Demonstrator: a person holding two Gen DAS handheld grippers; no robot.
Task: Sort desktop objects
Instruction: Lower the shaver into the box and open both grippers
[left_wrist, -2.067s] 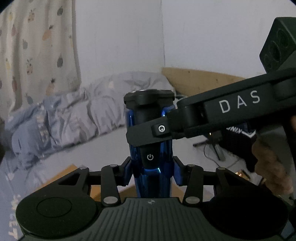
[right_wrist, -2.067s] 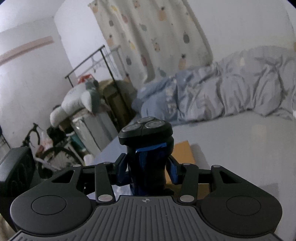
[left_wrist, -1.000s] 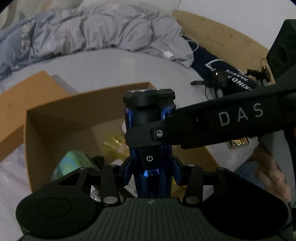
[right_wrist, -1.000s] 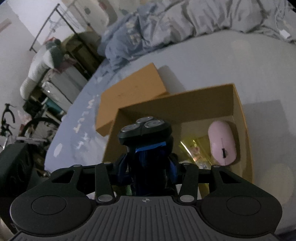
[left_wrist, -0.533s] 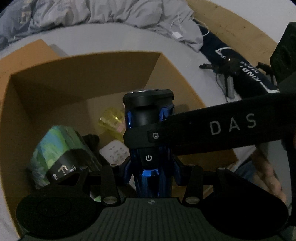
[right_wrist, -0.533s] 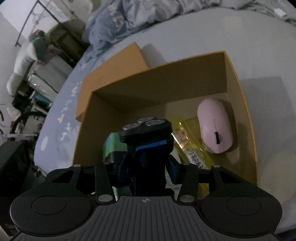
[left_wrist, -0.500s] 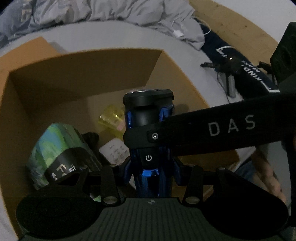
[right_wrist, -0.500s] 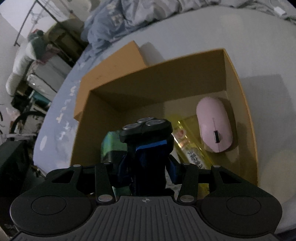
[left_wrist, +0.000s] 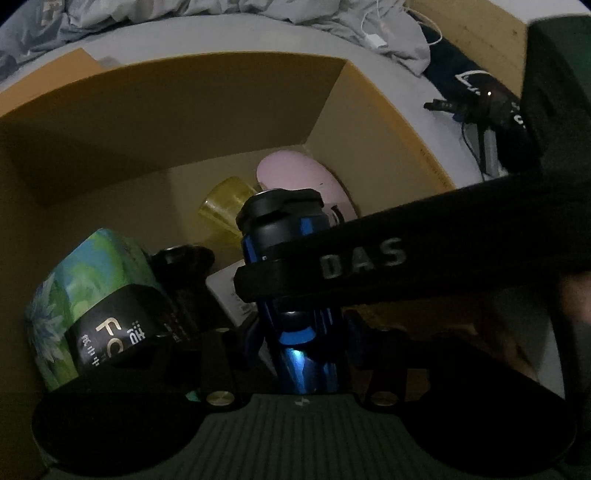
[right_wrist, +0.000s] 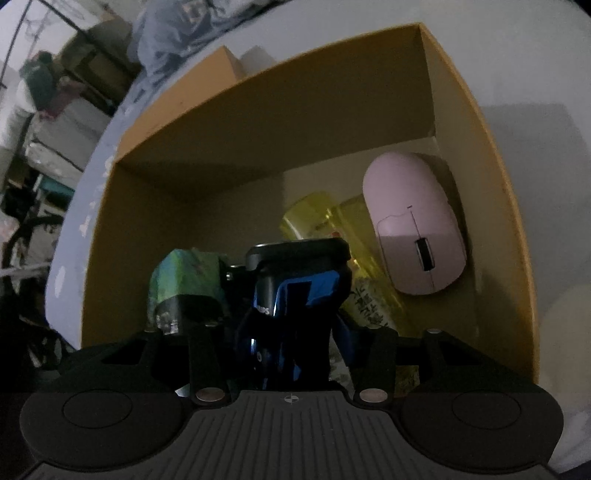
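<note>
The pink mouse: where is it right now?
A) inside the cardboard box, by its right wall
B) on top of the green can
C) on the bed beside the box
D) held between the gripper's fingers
A: the mouse lies on the floor of the box, close against the right wall, next to a yellow bottle.

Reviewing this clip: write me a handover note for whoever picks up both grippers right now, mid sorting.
Left gripper: shut on the lower body of the blue and black electric shaver.
Right gripper: also shut on the shaver, from the other side.
Shaver: upright, carried by both, down inside the open brown cardboard box.
Already in the box: pink computer mouse, yellow translucent bottle, green floral canister with black band.
Done: those three are sorted.
Left: set the shaver down in a free spot, release both grippers, withdraw.
</note>
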